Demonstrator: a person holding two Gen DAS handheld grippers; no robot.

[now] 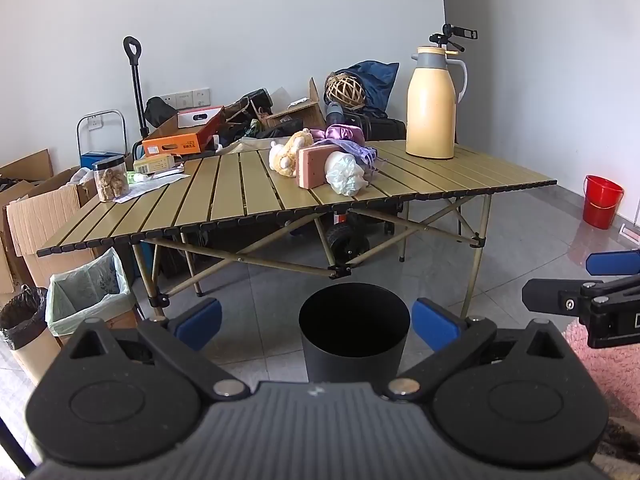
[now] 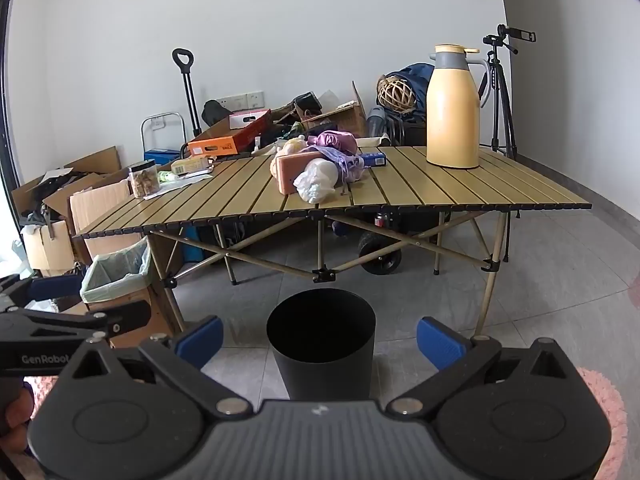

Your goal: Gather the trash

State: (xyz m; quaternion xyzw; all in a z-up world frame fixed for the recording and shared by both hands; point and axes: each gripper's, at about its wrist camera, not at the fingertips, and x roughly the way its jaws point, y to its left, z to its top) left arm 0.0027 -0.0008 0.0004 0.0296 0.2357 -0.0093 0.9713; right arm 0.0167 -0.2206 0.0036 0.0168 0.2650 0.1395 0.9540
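Note:
A black round bin [image 1: 354,332] stands on the grey floor in front of the folding table [image 1: 248,200]; it also shows in the right wrist view [image 2: 321,344]. A crumpled white plastic bag [image 1: 345,174] lies on the table beside a pink sponge block [image 1: 314,167], a plush toy [image 1: 286,154] and purple cloth [image 1: 348,138]. My left gripper [image 1: 316,322] is open and empty, low above the floor, its blue pads either side of the bin. My right gripper [image 2: 320,338] is open and empty, likewise facing the bin [image 2: 321,344]. The bag also shows in the right wrist view [image 2: 316,182].
A yellow thermos jug [image 1: 432,108] stands at the table's right rear, a snack jar [image 1: 111,179] and papers at its left. A lined box bin [image 1: 90,292] and a black-bagged bin [image 1: 24,316] stand left. Cardboard boxes, a red bucket [image 1: 602,200], a tripod [image 2: 500,92] and a pink rug [image 1: 616,364] surround.

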